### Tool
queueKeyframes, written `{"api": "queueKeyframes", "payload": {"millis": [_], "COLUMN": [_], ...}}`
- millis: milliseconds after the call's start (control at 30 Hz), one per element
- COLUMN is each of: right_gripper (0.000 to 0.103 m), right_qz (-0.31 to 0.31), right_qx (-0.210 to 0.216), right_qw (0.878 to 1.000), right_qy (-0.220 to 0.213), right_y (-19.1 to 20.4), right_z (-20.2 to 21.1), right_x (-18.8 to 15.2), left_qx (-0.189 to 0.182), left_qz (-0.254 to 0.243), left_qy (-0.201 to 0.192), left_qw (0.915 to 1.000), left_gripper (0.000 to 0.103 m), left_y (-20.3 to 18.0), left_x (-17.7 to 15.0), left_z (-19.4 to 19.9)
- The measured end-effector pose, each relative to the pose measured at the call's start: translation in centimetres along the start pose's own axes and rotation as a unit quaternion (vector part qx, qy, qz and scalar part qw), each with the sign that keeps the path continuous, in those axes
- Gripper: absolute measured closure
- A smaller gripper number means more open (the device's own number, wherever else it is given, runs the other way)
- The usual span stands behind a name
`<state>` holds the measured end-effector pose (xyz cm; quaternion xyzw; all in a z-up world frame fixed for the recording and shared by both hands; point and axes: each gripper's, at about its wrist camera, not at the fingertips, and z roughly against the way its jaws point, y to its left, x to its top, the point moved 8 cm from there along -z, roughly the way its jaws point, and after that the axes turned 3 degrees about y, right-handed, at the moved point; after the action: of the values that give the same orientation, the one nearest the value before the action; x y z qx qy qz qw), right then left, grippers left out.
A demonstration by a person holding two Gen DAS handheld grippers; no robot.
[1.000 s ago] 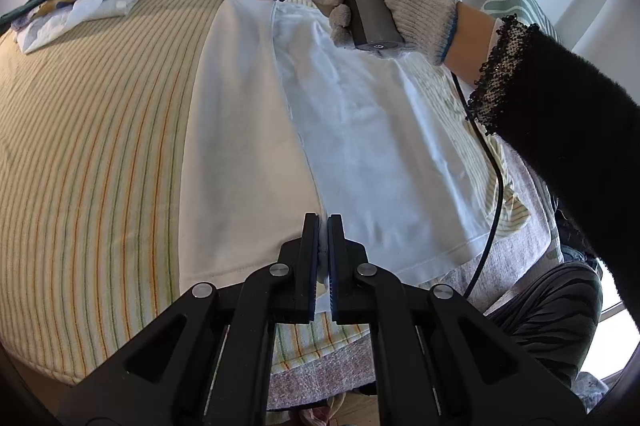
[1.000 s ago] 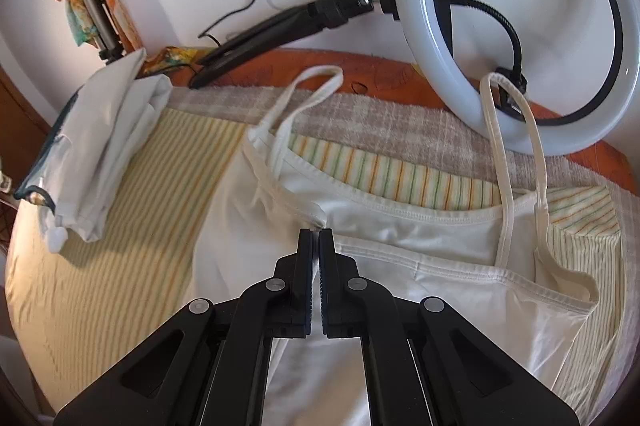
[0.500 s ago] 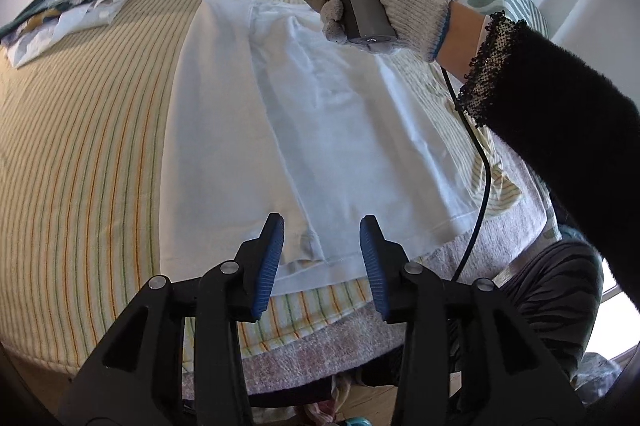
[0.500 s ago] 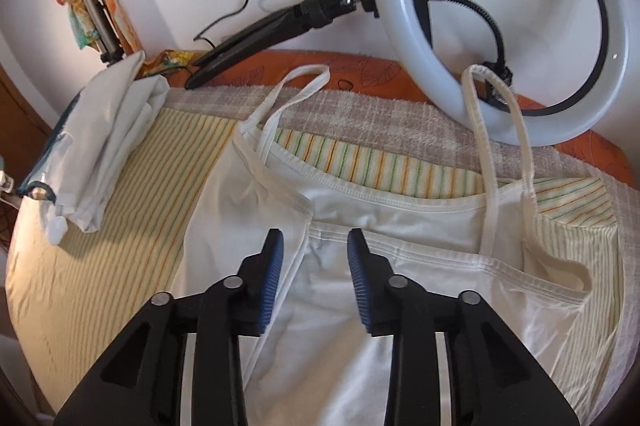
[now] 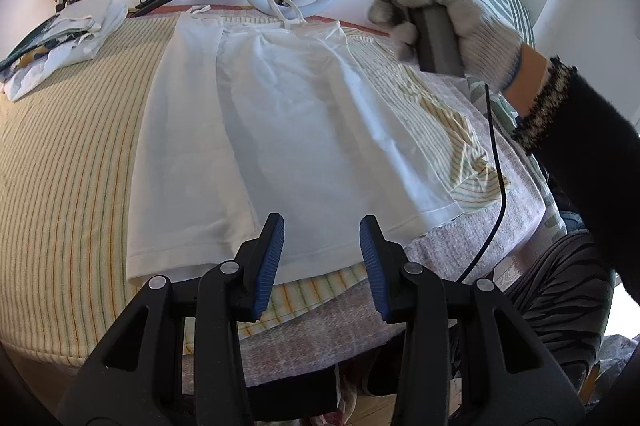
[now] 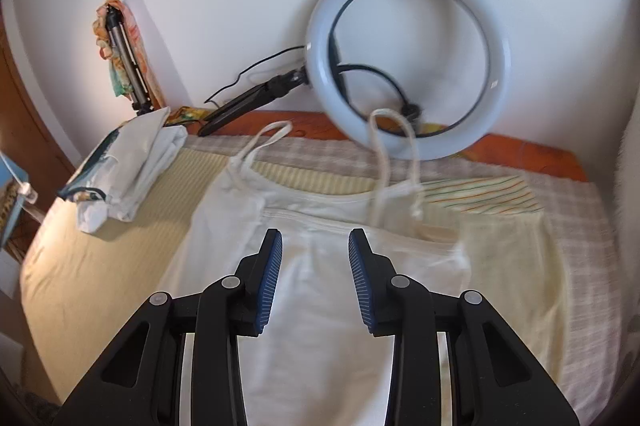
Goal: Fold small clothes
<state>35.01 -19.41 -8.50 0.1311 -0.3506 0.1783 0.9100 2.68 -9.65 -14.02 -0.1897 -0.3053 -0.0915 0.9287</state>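
Open striped bedcover (image 5: 72, 154) left of camisole (image 5: 280, 114), ring light (image 6: 404, 66) blocking headboard side, clothes pile (image 6: 128, 170) far-left

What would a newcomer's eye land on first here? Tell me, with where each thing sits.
First the white camisole, spread flat on the striped bed cover with one side folded over its middle. Next the white ring light, leaning against the wall beyond the straps. Then the two claws, both open with nothing between their pads: the left claw over the hem, the right claw over the top edge.

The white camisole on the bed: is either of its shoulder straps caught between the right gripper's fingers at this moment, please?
No. The right gripper is open with nothing between its fingers, and both straps of the white camisole lie beyond it.
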Motion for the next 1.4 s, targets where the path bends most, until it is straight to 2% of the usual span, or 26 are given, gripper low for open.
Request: {"api": "queueKeyframes", "payload": {"millis": [33,67,133,233,300,333,367,433,600,667,967,1100,1167,1200,1233,1300,1400], "right_gripper": [0.036,0.021,0.020,0.020,0.022,0.031,0.045,0.058,0.060,0.065,0.066,0.065,0.065,0.065,0.065,0.065,0.065], "right_qz": [0.005,0.007,-0.006,-0.042,-0.059,-0.060,-0.061,-0.071,-0.116,-0.125,-0.126,-0.136,-0.143,-0.148,-0.153,-0.166,-0.181], "right_qx": [-0.003,-0.011,-0.026,-0.005,0.001,0.000,-0.004,-0.009,0.009,0.017,0.041,0.059,0.069,0.074,0.079,0.092,0.102], "right_qw": [1.000,1.000,1.000,0.999,0.998,0.998,0.998,0.997,0.993,0.992,0.990,0.987,0.985,0.983,0.982,0.978,0.974], "right_qy": [-0.002,-0.001,-0.005,-0.005,0.005,0.007,0.009,0.018,0.026,0.032,0.048,0.063,0.069,0.074,0.076,0.082,0.087], "right_y": [-0.6,-1.4,-3.5,-6.3,-8.3,-9.0,-9.7,-11.4,-14.3,-14.7,-14.0,-13.6,-13.4,-13.4,-13.4,-13.3,-13.1], "right_z": [0.4,0.8,1.5,2.3,2.5,2.6,2.7,2.8,2.6,2.2,0.3,-1.5,-2.5,-3.0,-3.4,-4.3,-5.5], "right_x": [-0.2,-0.5,-1.2,-2.1,-2.8,-3.1,-3.4,-4.1,-5.3,-5.6,-5.5,-5.7,-5.7,-5.8,-5.8,-5.8,-5.6], "left_qx": [-0.001,-0.004,-0.012,-0.023,-0.028,-0.029,-0.027,-0.029,-0.049,-0.041,-0.001,0.019,0.023,0.033,0.034,0.020,-0.001], "left_qz": [-0.002,-0.003,-0.008,-0.035,-0.064,-0.083,-0.098,-0.118,-0.122,-0.121,-0.119,-0.139,-0.139,-0.138,-0.135,-0.116,-0.088], "left_qy": [-0.003,-0.005,-0.007,-0.006,-0.003,-0.003,-0.003,0.000,0.036,0.045,0.078,0.073,0.069,0.065,0.062,0.063,0.068], "left_qw": [1.0000,1.0000,0.9999,0.9991,0.9975,0.9961,0.9948,0.9925,0.9907,0.9907,0.9898,0.9874,0.9876,0.9878,0.9883,0.9911,0.9938], "left_gripper": [0.064,0.064,0.064,0.064,0.064,0.064,0.064,0.064,0.064,0.064,0.064,0.064,0.071,0.083,0.090,0.097,0.099], "left_y": [-0.5,-0.9,-2.2,-4.7,-6.8,-8.0,-8.9,-10.5,-13.0,-13.3,-13.2,-13.4,-13.3,-13.0,-12.7,-12.2,-11.7], "left_x": [0.1,0.2,0.4,0.7,0.6,0.5,0.5,0.3,0.1,0.2,-0.2,-0.6,-0.6,-0.5,-0.4,-0.3,0.0], "left_z": [0.0,0.0,-0.3,-0.9,-1.4,-1.7,-1.9,-2.5,-5.0,-6.1,-9.5,-10.0,-10.0,-10.0,-10.0,-10.0,-9.8]}}
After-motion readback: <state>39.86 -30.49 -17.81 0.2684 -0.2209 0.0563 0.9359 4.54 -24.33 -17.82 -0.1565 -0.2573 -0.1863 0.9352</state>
